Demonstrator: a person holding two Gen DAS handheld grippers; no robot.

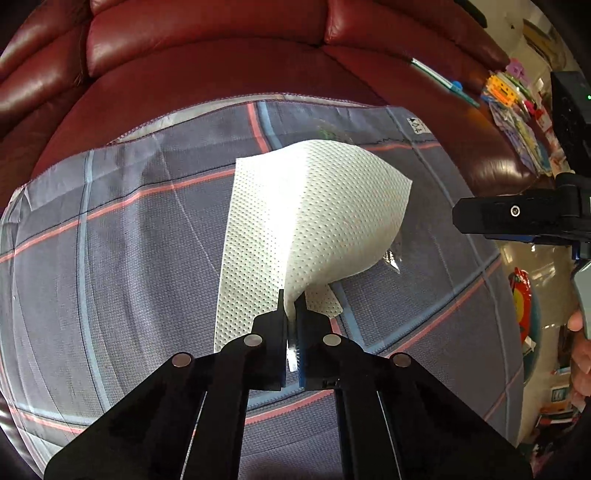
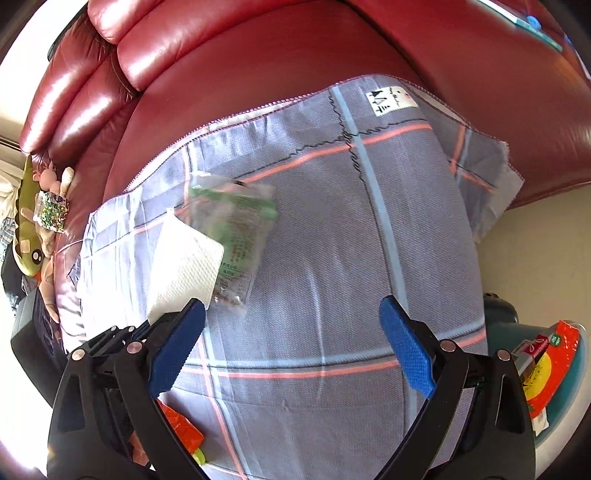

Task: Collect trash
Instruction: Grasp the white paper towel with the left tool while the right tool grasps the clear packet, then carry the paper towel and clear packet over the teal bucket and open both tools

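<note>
A: What does the left gripper (image 1: 294,308) have?

B: Its two black fingers are pinched together on the lower corner of a white dimpled paper towel (image 1: 314,214). The sheet rises from the pinch, folded and bulging to the right, above a grey-blue checked cloth with pink and light-blue stripes (image 1: 129,240) that is spread over the seat of a dark red leather sofa (image 1: 207,33). A strip of the towel hangs down to the left of the fingers, close to the cloth.

A: And the right gripper (image 2: 291,332)?

B: Its jaws stand wide, blue pads apart, with only the checked cloth showing between them. It grips nothing. In the left wrist view it shows as a black bar at the right edge, beside the towel and apart from it.

A: Other trash?

B: A clear plastic wrapper with green and red print (image 2: 232,229) lies flat on the cloth just beyond the towel; in the right wrist view the towel overlaps its left edge. A red and yellow packet (image 2: 546,369) sits on a teal object at the far right, off the sofa. An orange scrap (image 2: 181,428) shows under the right gripper's left finger; what it is cannot be told.

A: Anything else on the sofa?

B: A green plush toy (image 2: 27,236) lies by the armrest at left.
</note>
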